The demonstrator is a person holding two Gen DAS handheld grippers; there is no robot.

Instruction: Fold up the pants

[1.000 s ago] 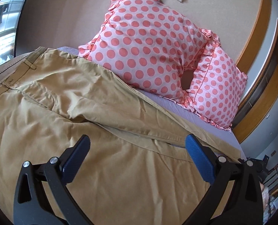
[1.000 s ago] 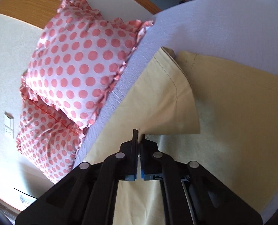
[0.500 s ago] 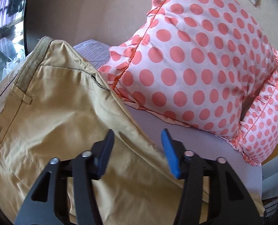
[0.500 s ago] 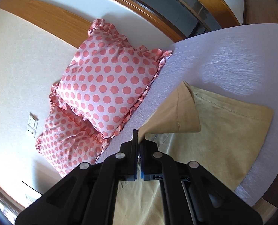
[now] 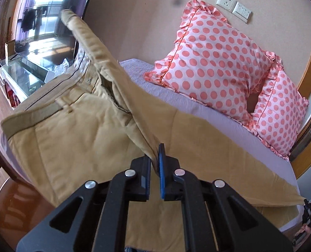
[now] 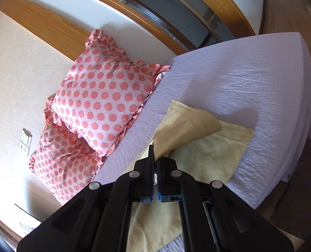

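Tan pants (image 5: 75, 138) lie on a lilac bed sheet (image 5: 176, 98). My left gripper (image 5: 156, 157) is shut on the upper layer's edge near the waistband and holds it lifted, so the waistband (image 5: 82, 33) stands up at the far left. In the right wrist view my right gripper (image 6: 154, 153) is shut on the hem end of the top leg (image 6: 184, 132), raised above the lower leg (image 6: 214, 155) that lies flat on the sheet (image 6: 249, 79).
Two pink polka-dot pillows (image 5: 214, 63) (image 6: 100, 103) lean against the wall at the head of the bed. A glass table (image 5: 23, 71) and a window are at the far left. The bed's edge (image 6: 302, 96) drops to a wooden floor at the right.
My left gripper has shut on the pants' edge and lifted it; it was open before. My right gripper has raised the hem higher, still shut on it.
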